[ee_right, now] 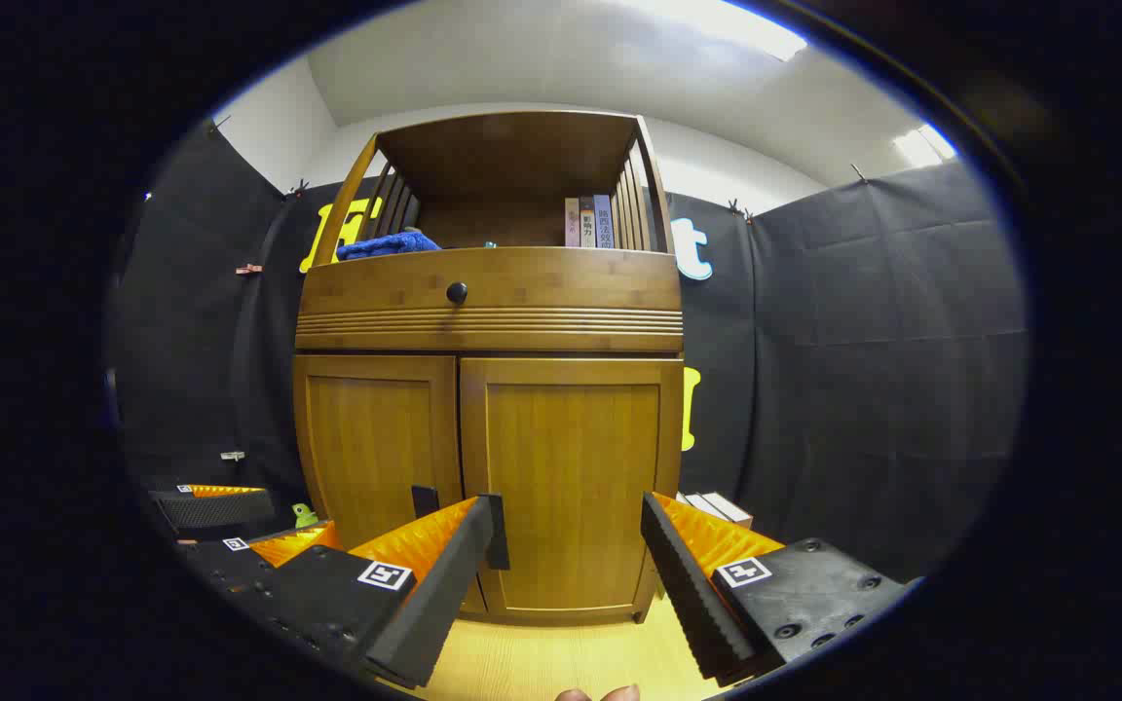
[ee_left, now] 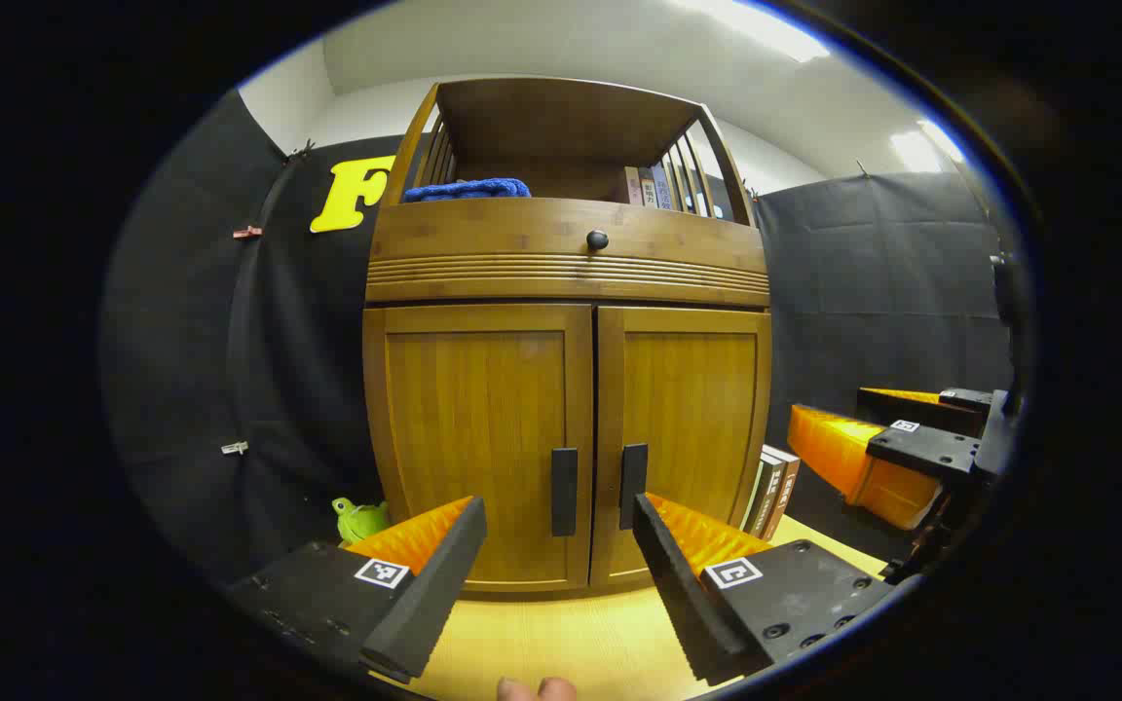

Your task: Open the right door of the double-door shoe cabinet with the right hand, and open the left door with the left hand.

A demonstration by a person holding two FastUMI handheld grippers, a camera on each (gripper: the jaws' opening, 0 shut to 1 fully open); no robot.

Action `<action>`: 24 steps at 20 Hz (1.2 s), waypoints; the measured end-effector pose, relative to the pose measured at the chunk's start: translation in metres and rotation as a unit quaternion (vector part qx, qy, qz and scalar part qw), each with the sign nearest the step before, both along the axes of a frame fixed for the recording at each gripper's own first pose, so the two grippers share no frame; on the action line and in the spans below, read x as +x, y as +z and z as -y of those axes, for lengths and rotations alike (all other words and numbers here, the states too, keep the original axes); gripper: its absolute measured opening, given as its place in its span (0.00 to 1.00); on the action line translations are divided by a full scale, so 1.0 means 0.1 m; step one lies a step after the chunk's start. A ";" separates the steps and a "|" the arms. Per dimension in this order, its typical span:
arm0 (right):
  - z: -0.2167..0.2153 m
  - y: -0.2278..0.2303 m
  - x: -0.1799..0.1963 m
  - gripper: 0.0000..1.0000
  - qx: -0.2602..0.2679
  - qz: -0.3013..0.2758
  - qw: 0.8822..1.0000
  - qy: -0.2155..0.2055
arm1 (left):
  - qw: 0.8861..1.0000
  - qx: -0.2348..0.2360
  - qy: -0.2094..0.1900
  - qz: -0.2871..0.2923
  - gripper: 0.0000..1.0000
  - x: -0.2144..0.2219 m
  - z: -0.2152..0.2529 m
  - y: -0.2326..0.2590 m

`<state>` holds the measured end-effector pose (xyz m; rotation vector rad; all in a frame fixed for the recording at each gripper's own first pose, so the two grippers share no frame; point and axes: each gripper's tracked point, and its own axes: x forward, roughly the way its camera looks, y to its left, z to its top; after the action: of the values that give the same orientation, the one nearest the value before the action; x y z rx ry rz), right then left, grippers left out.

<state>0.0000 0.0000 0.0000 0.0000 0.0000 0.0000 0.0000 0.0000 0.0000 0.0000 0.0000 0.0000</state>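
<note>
Honey-brown wood makes up the shoe cabinet (ee_left: pixel 566 389), which stands on a pale table (ee_left: pixel 571 633) against the booth's black cloth, both doors closed. The left door (ee_left: pixel 478 438) and right door (ee_left: pixel 683 428) meet at the middle, each carrying a dark vertical handle (the left handle (ee_left: pixel 564 492) and right handle (ee_left: pixel 632 472) sit just beside one another). Above them runs a drawer with a round knob (ee_left: pixel 597 239), and the top shelf holds a blue cloth (ee_left: pixel 468 189) and some books (ee_left: pixel 654 187). The left gripper (ee_left: pixel 561 545) hovers with jaws spread wide, empty, near the handles. The right gripper (ee_right: pixel 569 545) is likewise spread and empty before the right door.
</note>
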 end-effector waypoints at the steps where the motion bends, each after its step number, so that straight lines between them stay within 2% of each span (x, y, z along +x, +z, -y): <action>1: -0.01 -0.03 0.00 0.98 -0.002 -0.003 1.000 0.001 | 1.000 -0.004 -0.001 0.001 0.95 -0.01 0.01 0.00; 4: 0.00 -0.05 0.00 0.97 -0.005 -0.007 1.000 0.000 | 1.000 -0.016 -0.001 0.004 0.94 0.00 0.01 0.02; 5: 0.00 -0.05 -0.01 0.97 -0.004 -0.009 1.000 0.001 | 1.000 -0.018 0.000 0.004 0.92 0.00 0.01 0.03; 14: 0.10 -0.11 -0.01 0.95 -0.006 -0.010 1.000 -0.007 | 0.999 -0.037 0.011 0.017 0.92 0.00 -0.05 0.12; 15: 0.10 -0.09 -0.01 0.97 -0.007 -0.006 1.000 -0.008 | 0.999 -0.040 0.012 0.020 0.95 0.00 -0.07 0.15; 18: 0.14 -0.06 -0.02 0.97 -0.014 0.000 1.000 -0.014 | 0.998 -0.047 0.021 0.030 0.95 0.01 -0.15 0.21; 20: 0.09 -0.09 0.03 0.97 -0.001 -0.007 1.000 -0.009 | 0.998 -0.047 0.027 0.034 0.92 0.02 -0.22 0.22; 21: 0.06 -0.12 0.08 0.98 0.004 -0.012 1.000 -0.003 | 0.998 -0.048 0.029 0.034 0.94 0.02 -0.25 0.23; 22: 0.01 -0.17 0.15 0.96 0.007 -0.017 1.000 0.004 | 0.998 -0.051 0.032 0.035 0.92 0.02 -0.28 0.24; 24: -0.08 -0.30 0.34 0.99 0.011 -0.029 0.999 0.017 | 0.997 -0.048 0.043 0.034 0.92 0.00 -0.38 0.23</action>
<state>0.0342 0.0080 -0.0297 0.0210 0.0579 0.0346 0.0004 0.0378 0.0227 -0.0951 -0.0684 0.0865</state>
